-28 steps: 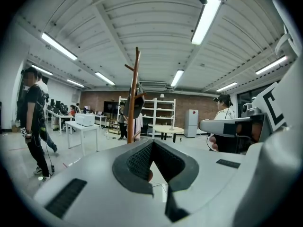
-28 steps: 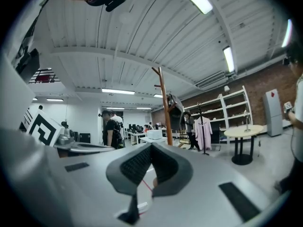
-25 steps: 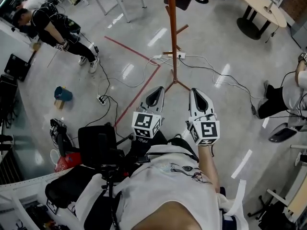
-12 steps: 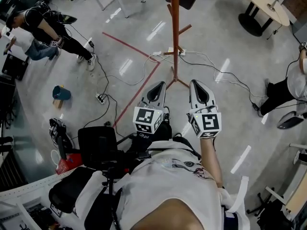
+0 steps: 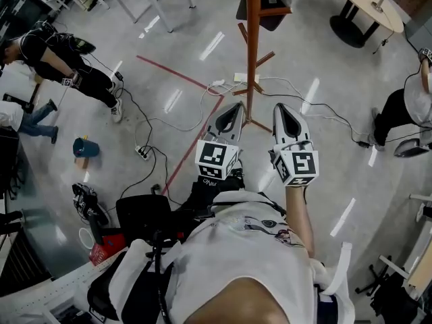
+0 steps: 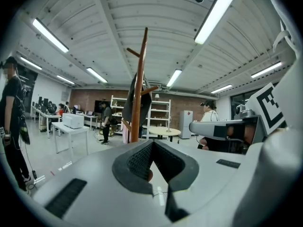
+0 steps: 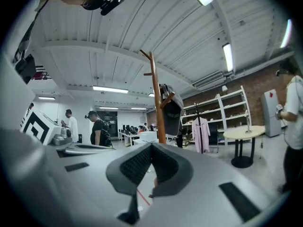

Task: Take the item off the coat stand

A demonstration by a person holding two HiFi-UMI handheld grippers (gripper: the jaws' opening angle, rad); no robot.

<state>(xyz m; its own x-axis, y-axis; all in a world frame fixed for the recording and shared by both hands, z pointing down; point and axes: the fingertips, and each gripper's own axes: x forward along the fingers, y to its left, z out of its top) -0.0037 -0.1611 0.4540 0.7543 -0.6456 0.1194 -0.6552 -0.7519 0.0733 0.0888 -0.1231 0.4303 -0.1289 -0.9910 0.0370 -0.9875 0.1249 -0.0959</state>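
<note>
A tall brown wooden coat stand (image 5: pixel 252 59) rises from the floor just ahead of me. A dark item (image 5: pixel 268 11) hangs from its upper pegs. It also shows as a dark cap-like shape (image 6: pixel 146 100) in the left gripper view and beside the pole (image 7: pixel 156 93) in the right gripper view (image 7: pixel 172 111). My left gripper (image 5: pixel 231 115) and right gripper (image 5: pixel 287 119) are held side by side, pointing roughly level at the stand, short of it. Both are shut with nothing between the jaws (image 6: pixel 152 144) (image 7: pixel 151 146).
Cables and a power strip (image 5: pixel 244 77) lie round the stand's feet, and a red tape line (image 5: pixel 192 140) crosses the floor. One person crouches at the far left (image 5: pixel 61 49); another sits at the right (image 5: pixel 413 106). A round table (image 5: pixel 364 2) stands behind. Dark equipment (image 5: pixel 142 211) sits at my left.
Both grippers have moved forward toward the coat stand, which now stands closer and larger in the head view. The jaws stayed shut. The person at the left has shifted.
</note>
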